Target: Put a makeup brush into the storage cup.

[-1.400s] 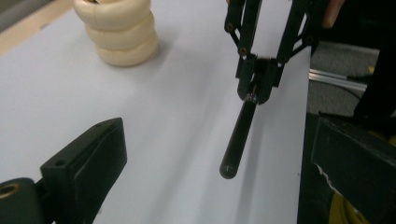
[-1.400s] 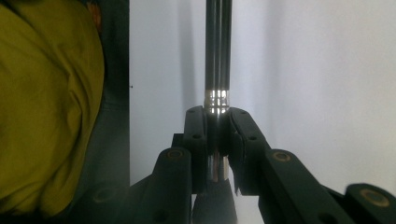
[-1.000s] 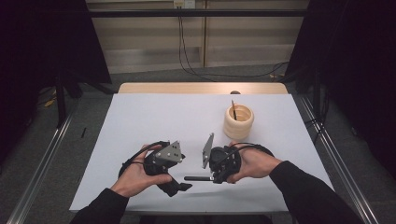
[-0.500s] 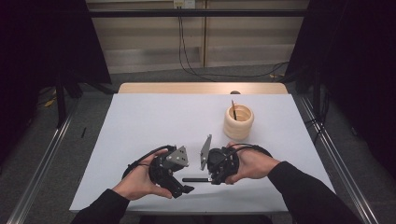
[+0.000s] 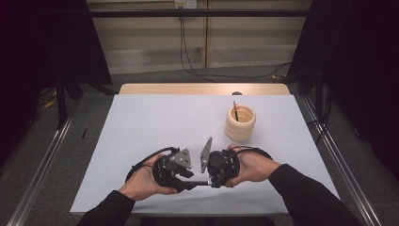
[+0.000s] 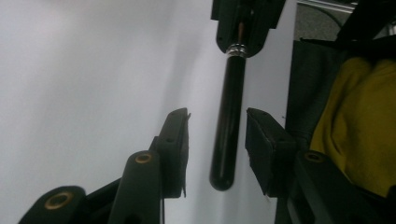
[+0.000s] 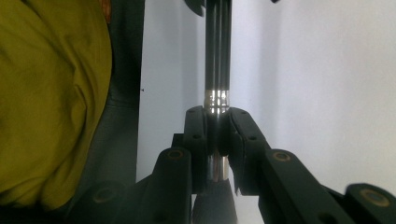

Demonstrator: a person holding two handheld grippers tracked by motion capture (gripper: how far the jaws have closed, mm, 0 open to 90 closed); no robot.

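Item: slim black brush (image 6: pixel 229 126) with smooth glossy handle, silver ferrule; light, stiff, likely slippery.
Right gripper (image 7: pixel 217 135): clamped at ferrule.
Left gripper (image 6: pixel 217 140): jaws just closing, handle between, untouched.
Hold: mid-handle.

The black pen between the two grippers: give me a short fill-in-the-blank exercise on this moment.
1. The right gripper has its jaws shut on the ____ band of the black pen.
2. The left gripper has just been closing its jaws; they flank the pen's rounded end without ____ it.
3. The round wooden holder stands on the white table, nearer the ____ gripper.

Missing words: silver; touching; right
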